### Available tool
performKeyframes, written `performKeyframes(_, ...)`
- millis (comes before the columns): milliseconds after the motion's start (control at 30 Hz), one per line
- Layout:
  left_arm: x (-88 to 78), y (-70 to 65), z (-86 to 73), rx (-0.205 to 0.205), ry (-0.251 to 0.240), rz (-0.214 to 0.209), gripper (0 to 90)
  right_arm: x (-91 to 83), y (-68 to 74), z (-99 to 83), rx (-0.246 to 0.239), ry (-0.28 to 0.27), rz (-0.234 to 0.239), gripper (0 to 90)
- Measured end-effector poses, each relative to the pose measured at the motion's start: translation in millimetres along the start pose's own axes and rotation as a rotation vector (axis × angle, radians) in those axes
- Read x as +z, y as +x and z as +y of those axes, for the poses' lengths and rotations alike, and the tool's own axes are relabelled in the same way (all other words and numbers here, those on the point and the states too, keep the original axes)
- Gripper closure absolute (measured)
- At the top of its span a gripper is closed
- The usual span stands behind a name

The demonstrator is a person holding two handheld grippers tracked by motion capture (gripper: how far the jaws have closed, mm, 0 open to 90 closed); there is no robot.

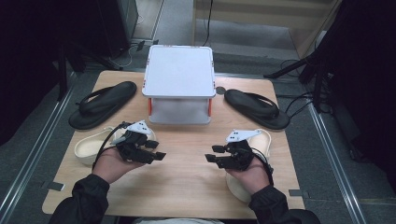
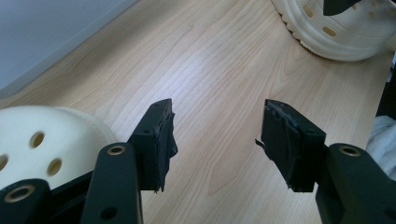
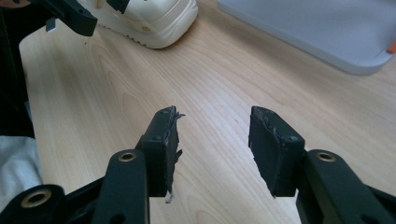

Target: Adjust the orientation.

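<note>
Pale wood tabletop (image 1: 187, 186), rounded corners, bare across its central and near portion; this open stretch lies between the two grippers.

Left gripper (image 1: 156, 150): held in the person's left hand over the near-left part of the tabletop, jaws pointing toward the centre, standing wide apart with nothing between them. The left gripper view shows bare wood between the pads.

Right gripper (image 1: 214, 154): held in the right hand over the near-right part, jaws pointing toward the centre and facing the left gripper across the gap. Jaws apart, nothing between them; bare wood shows between the pads in the right gripper view.

Cream clog, left (image 1: 88, 149): on the tabletop just behind the left gripper, close to the left edge.

Cream clog, right (image 1: 267, 140): under and behind the right hand, near the right edge.

Black sandal, left (image 1: 102, 105): far-left corner, angled, well apart from the grippers.

Black sandal, right (image 1: 257, 108): far-right corner, angled.

White two-tier stand (image 1: 180, 70), orange fittings: far centre, between the sandals, its top bare.
</note>
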State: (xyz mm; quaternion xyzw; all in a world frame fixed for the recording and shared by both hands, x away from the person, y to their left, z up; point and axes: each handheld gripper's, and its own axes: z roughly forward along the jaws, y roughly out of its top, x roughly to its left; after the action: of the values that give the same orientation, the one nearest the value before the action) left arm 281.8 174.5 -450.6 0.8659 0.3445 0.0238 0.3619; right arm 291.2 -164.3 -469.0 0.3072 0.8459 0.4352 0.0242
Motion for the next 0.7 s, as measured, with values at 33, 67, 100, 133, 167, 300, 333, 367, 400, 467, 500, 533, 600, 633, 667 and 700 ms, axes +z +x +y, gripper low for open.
performKeyframes(33, -1.7, 0.7, -1.2, -0.003, -0.001, 0.005, 44.2, 0.3, 0.1, 0.8, -0.013, -0.002, -0.005, 52.9)
performKeyframes(67, -3.3, 1.6, -2.5, -0.007, 0.000, 0.008, 44.2, 0.3, 1.0, 1.9, -0.011, 0.002, -0.012, 52.1)
performKeyframes(100, -5.2, 2.3, -3.8, -0.010, 0.000, 0.013, 44.2, 0.6, 0.7, 3.1, -0.018, 0.001, -0.009, 51.7)
performKeyframes(133, -7.5, 3.3, -5.3, -0.009, 0.000, 0.017, 44.2, 0.1, 0.2, 4.3, -0.022, -0.001, -0.010, 51.1)
performKeyframes(167, -9.6, 4.1, -7.0, -0.015, -0.006, 0.023, 44.2, -0.3, -0.3, 5.4, -0.023, -0.005, -0.014, 50.6)
performKeyframes(300, -20.6, 6.8, -12.7, -0.037, -0.009, 0.039, 44.2, 1.6, -0.8, 8.8, -0.037, -0.001, -0.034, 49.3)
performKeyframes(333, -24.1, 7.4, -14.0, -0.036, -0.006, 0.046, 44.3, 3.0, -0.4, 9.5, -0.040, 0.005, -0.035, 49.3)
performKeyframes(367, -28.5, 8.0, -15.7, -0.039, -0.010, 0.055, 44.3, 4.9, 0.0, 10.2, -0.042, 0.011, -0.031, 49.2)
performKeyframes(400, -31.5, 8.9, -16.8, -0.039, -0.013, 0.060, 44.4, 6.8, 1.0, 10.9, -0.045, 0.019, -0.030, 49.2)
performKeyframes(467, -38.3, 11.3, -20.2, -0.053, -0.023, 0.077, 44.4, 9.4, 2.4, 11.8, -0.053, 0.032, -0.026, 49.3)
performKeyframes(500, -41.5, 12.9, -21.9, -0.057, -0.024, 0.087, 44.5, 10.8, 3.3, 12.2, -0.057, 0.037, -0.025, 49.2)
performKeyframes(533, -44.2, 14.2, -23.7, -0.064, -0.024, 0.094, 44.5, 12.0, 3.9, 12.8, -0.062, 0.039, -0.020, 49.3)
performKeyframes(600, -49.3, 16.4, -27.4, -0.074, -0.023, 0.113, 44.6, 14.0, 4.7, 14.0, -0.066, 0.043, -0.015, 49.4)
performKeyframes(633, -51.6, 17.5, -29.1, -0.078, -0.023, 0.120, 44.6, 14.7, 5.1, 14.5, -0.067, 0.045, -0.012, 49.3)
performKeyframes(667, -53.9, 18.6, -30.9, -0.083, -0.027, 0.123, 44.5, 15.4, 5.3, 15.1, -0.070, 0.047, -0.010, 49.3)
performKeyframes(700, -56.3, 19.9, -32.7, -0.089, -0.029, 0.125, 44.5, 16.2, 5.6, 15.4, -0.075, 0.047, -0.010, 49.4)
